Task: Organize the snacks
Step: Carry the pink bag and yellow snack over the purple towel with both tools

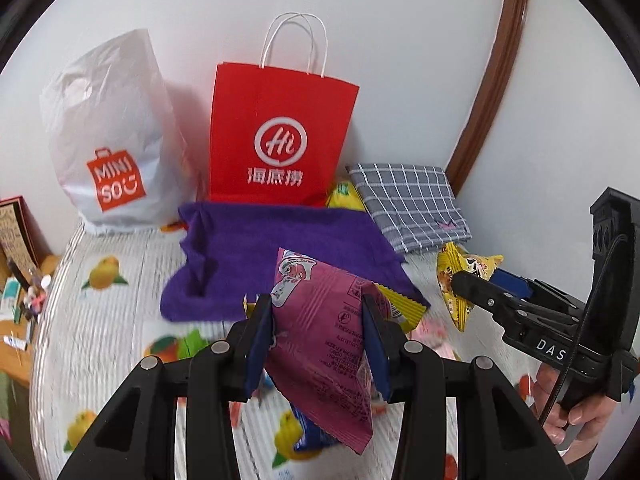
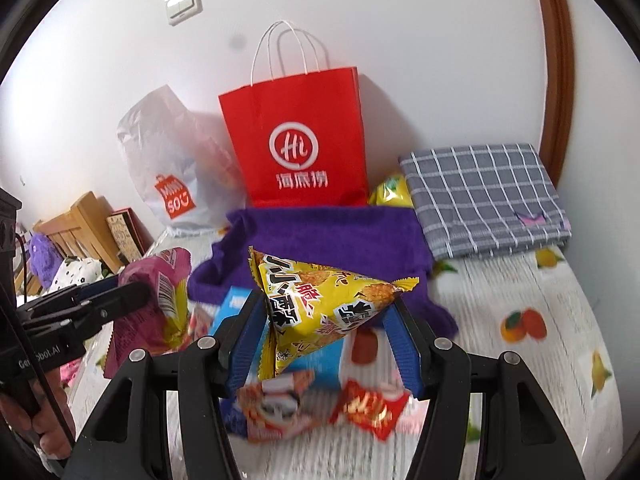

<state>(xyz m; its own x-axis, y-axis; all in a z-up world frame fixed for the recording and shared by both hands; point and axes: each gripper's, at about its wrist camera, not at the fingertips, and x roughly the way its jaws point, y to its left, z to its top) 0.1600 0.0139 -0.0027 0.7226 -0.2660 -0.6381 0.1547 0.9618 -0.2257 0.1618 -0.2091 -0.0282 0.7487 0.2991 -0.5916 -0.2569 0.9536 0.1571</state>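
Between left gripper (image 1: 318,334) fingers: pink snack packet (image 1: 324,344).

A magenta snack packet (image 1: 324,340) sits between blue-padded black fingers (image 1: 260,344). A yellow packet (image 2: 320,312) carries black and red lettering. Behind stand a red paper bag (image 1: 280,136) with white logo, a white plastic bag (image 1: 112,140) with orange print, a purple towel (image 1: 280,248), and a grey cloth (image 1: 408,204) checked in white. The bed cover (image 2: 520,320) is white with orange and yellow fruit.

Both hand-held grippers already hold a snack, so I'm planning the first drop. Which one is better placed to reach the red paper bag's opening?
Probably left: its hand-held gripper holds the pink packet roughly centred below the red paper bag. The right one looks similarly lined up, so the margin is slim.
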